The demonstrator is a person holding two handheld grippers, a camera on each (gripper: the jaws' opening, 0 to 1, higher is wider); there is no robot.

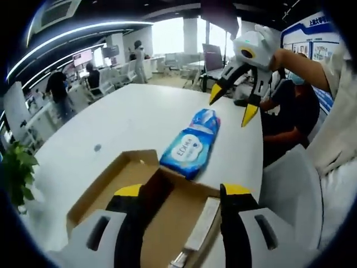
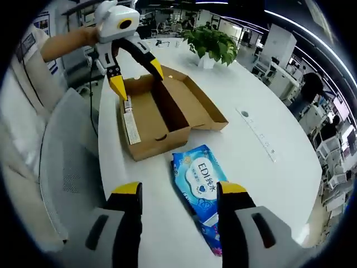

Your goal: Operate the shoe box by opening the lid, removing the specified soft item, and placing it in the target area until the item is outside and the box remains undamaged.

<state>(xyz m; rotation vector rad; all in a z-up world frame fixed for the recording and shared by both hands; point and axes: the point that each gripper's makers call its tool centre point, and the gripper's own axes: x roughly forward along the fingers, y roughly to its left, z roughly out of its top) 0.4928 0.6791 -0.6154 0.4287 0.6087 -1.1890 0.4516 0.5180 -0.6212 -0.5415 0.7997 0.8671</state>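
An open cardboard shoe box [image 1: 111, 187] [image 2: 159, 114] stands on the white table [image 1: 122, 120] [image 2: 251, 167], its lid folded flat beside it. The inside looks bare. A blue soft pack of wet wipes [image 1: 191, 144] [image 2: 199, 178] lies on the table just outside the box's short wall. My left gripper [image 1: 182, 192] [image 2: 138, 78] hovers over the box, open and holding nothing. My right gripper [image 2: 179, 190] [image 1: 233, 104] hangs open above the table near the pack's far end, also holding nothing.
A grey chair [image 1: 290, 190] [image 2: 67, 162] stands against the table's edge by the box. A potted plant [image 2: 209, 39] [image 1: 14, 173] sits at the table's far end. A thin white strip [image 2: 256, 131] lies on the table. People stand among desks behind.
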